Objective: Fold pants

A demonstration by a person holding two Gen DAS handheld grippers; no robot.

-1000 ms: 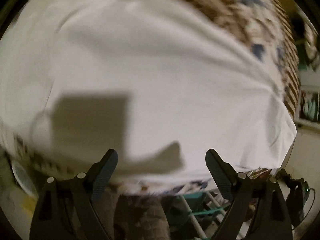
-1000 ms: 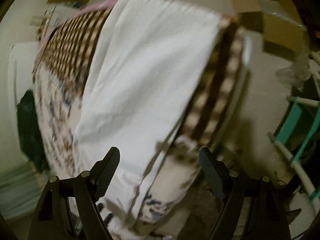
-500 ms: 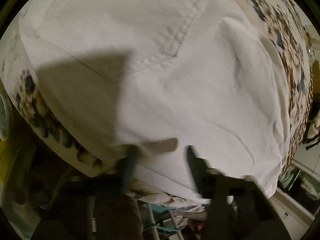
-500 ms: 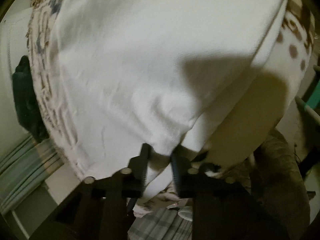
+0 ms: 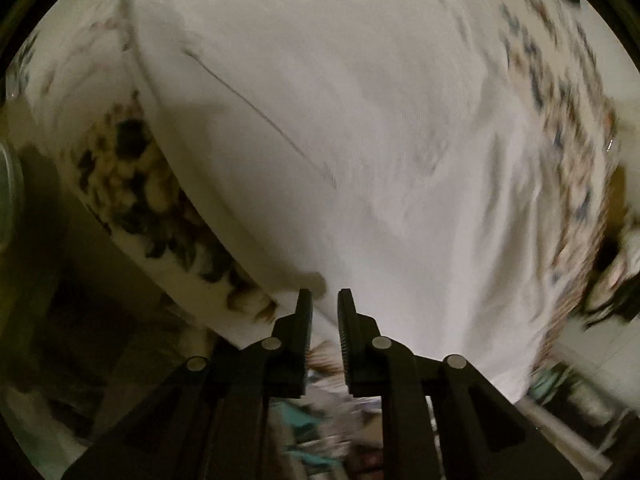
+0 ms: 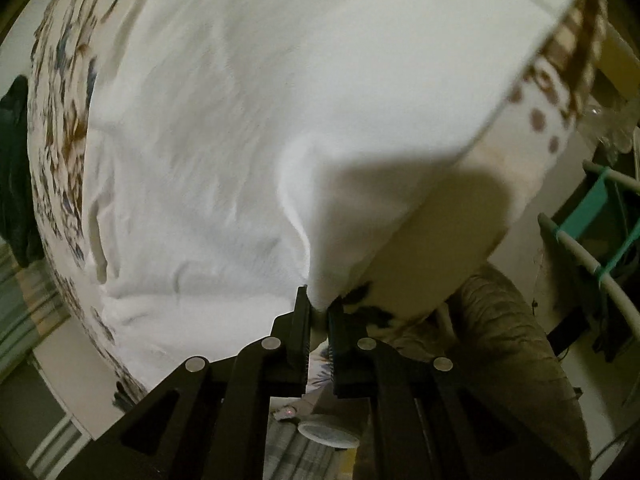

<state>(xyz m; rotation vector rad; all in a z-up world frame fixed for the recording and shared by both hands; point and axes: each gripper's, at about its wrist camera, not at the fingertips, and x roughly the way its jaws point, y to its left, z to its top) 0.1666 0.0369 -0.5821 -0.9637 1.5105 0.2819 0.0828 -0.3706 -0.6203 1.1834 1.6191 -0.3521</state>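
The white pants (image 5: 360,128) lie spread on the floral bedspread (image 5: 132,184). Half a second ago both tongs were closing at the near edge; now the left tongs (image 5: 324,300) and right tongs (image 6: 318,300) are each clamped on the pants' hem, the right corner lifted.

Home, prob. bedroom: floral bedsheet (image 5: 132,184) spread over bed, teal-and-white drying rack (image 6: 592,248) alongside, striped rug (image 6: 24,300) on floor.
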